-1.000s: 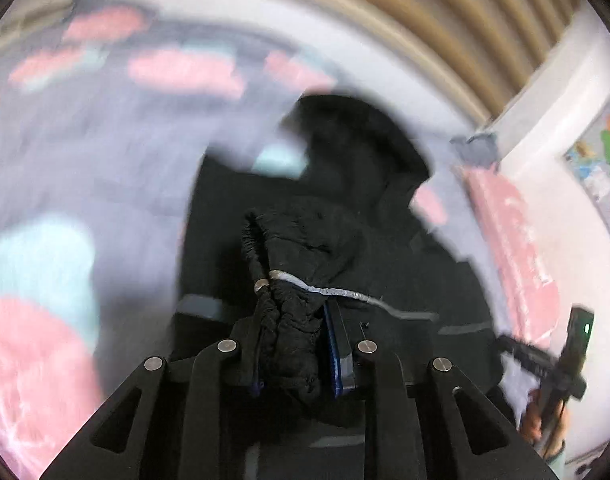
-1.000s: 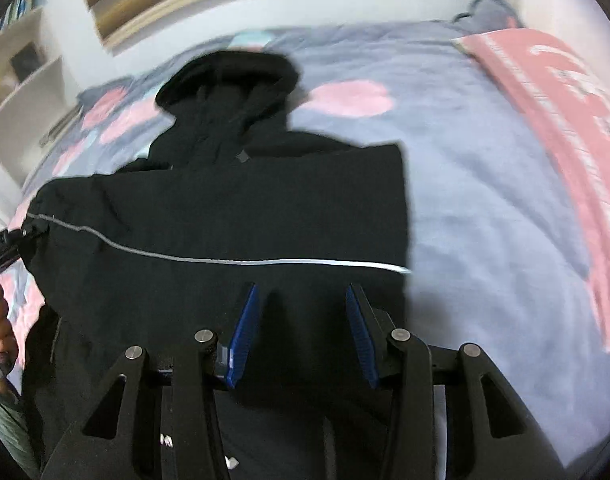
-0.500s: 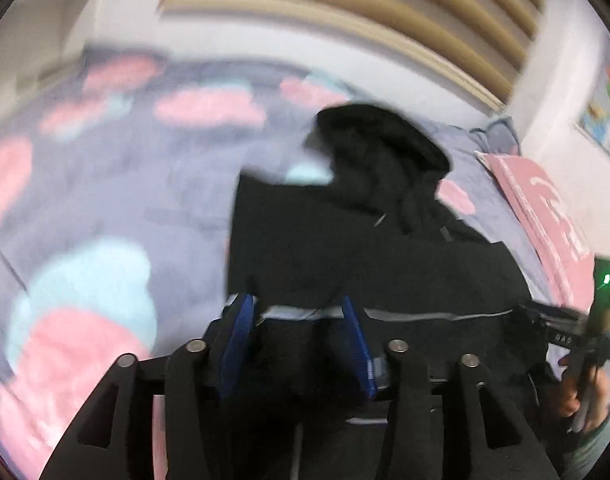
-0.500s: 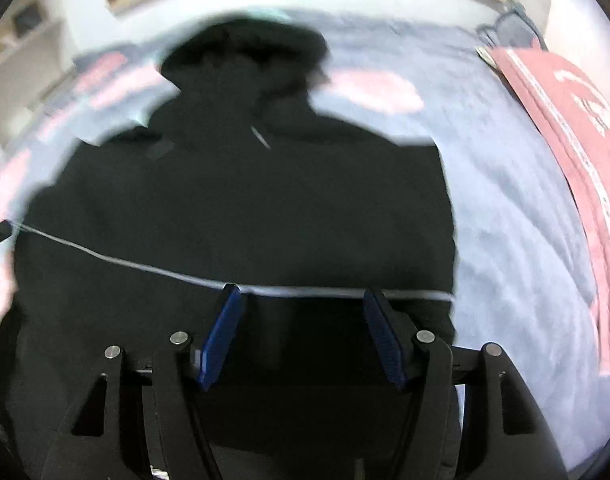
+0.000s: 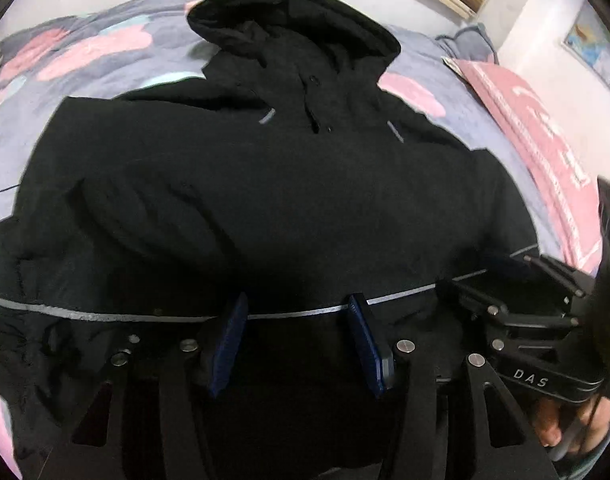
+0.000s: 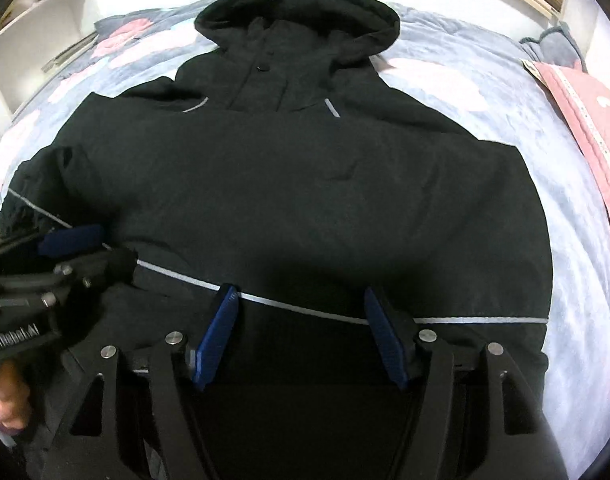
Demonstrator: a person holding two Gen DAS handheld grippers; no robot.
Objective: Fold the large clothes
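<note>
At the far left of my right-hand view a white shelf unit [image 6: 33, 36] stands against the wall, beside the bed [image 6: 485, 92] with its grey cover of pink and pale blue patches. My left tool [image 5: 299, 336] points down at the near part of the black hooded jacket [image 5: 265, 200]; its blue pads [image 5: 229, 344] stand apart over the grey reflective stripe [image 5: 105, 314], gripping nothing that I can see, the jaws having just been opening. The jacket lies spread front-up across the bed, hood [image 6: 297, 20] toward the headboard. My right tool [image 6: 305, 334] hangs just right of the left one, over the same stripe, its jaws likewise apart with no cloth pinched between them, also having just been opening. At the far right, a pink cloth [image 6: 585, 120] lies along the bed's edge.
</note>
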